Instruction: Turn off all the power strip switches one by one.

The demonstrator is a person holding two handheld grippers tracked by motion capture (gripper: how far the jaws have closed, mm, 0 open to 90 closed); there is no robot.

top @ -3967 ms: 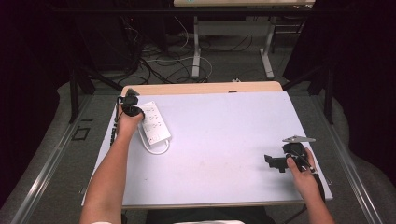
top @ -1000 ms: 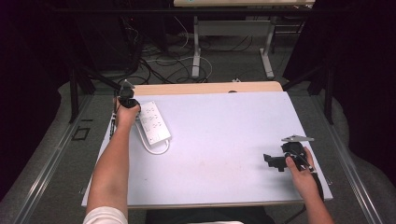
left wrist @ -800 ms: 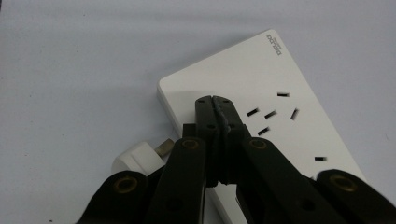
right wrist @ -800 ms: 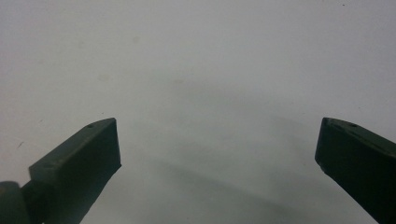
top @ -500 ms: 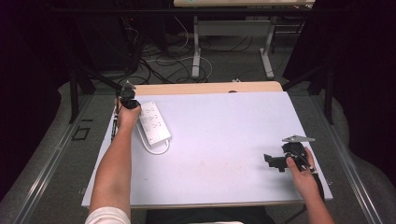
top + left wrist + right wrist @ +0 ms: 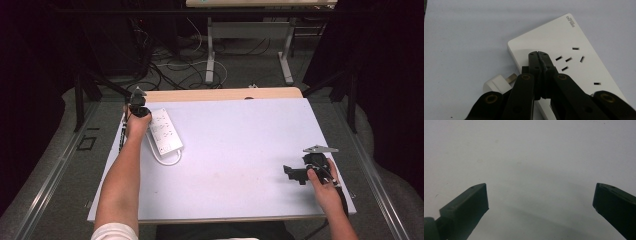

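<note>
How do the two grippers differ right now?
The left gripper has its jaws pressed together, over the white power strip; the right gripper has its jaws spread wide over bare table. The left sits at the table's far left corner, the right near the right edge. Both are black and hand-held.

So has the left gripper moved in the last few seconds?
Yes. The left gripper has shifted toward the table's far-left corner, from beside the power strip to just past its far end.

One white power strip (image 6: pixel 165 131), one white plug (image 6: pixel 499 83), and two tongs lie on one surface (image 6: pixel 240 150).
</note>
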